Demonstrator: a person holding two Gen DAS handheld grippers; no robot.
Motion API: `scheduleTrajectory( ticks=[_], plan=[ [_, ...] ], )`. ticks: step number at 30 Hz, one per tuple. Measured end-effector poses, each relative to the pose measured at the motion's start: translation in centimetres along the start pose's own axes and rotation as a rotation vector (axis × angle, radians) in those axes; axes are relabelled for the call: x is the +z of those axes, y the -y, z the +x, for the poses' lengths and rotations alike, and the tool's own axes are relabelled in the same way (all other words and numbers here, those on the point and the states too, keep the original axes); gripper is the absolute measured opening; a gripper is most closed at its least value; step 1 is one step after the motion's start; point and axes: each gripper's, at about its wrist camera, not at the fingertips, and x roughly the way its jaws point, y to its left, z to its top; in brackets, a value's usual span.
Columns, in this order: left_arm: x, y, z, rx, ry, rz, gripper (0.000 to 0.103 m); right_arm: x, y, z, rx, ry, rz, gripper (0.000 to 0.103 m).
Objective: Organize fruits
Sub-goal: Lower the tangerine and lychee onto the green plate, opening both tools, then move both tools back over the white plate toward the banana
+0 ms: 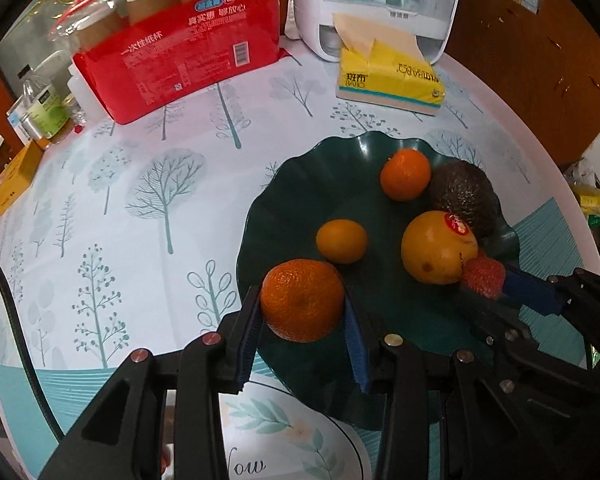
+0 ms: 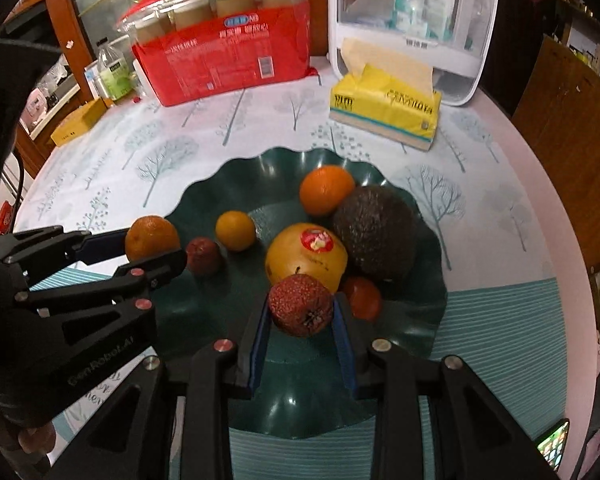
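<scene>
A dark green wavy plate [image 1: 300,184] [image 2: 220,184] holds a mandarin [image 1: 405,174], an avocado [image 1: 462,196], a yellow stickered fruit [image 1: 438,247] and a small orange [image 1: 341,241]. My left gripper [image 1: 303,312] is shut on a large mandarin [image 1: 302,300] over the plate's near left rim; it also shows in the right wrist view [image 2: 152,238]. My right gripper [image 2: 302,318] is shut on a red lychee [image 2: 301,304] over the plate, just in front of the yellow fruit [image 2: 306,254]. A dark red fruit [image 2: 203,255] and a small red fruit [image 2: 362,296] also lie on the plate.
On the tree-print tablecloth [image 1: 140,200] behind the plate stand a red pack of paper cups [image 1: 180,56], a yellow tissue pack [image 1: 388,76] and a white storage box [image 1: 380,0]. Bottles [image 1: 44,108] and a yellow box [image 1: 14,176] sit at the far left edge.
</scene>
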Motion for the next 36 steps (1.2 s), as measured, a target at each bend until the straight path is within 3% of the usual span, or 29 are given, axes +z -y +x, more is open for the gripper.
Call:
scheduleTrajectory(
  ticks=[5,12,21,36],
  plan=[
    [-0.1,0.0,0.7,-0.006,-0.02,0.015,0.039,-0.2,0.0,0.9,0.004,-0.025,0.003,0.032],
    [-0.2,0.4,-0.3,0.037,0.028,0.04,0.062,-0.3,0.4,0.7,-0.003,-0.018,0.002,0.042],
    [-0.4,0.1,-1.5,0.069,0.051,0.029,0.074,-0.2,0.9,-0.1,0.007,0.001,0.016,0.044],
    [-1.4,-0.7,-5.0,0.084,0.061,-0.005,0.079,-0.1,0.3,-2.7,0.04,0.043,0.011,0.044]
  ],
)
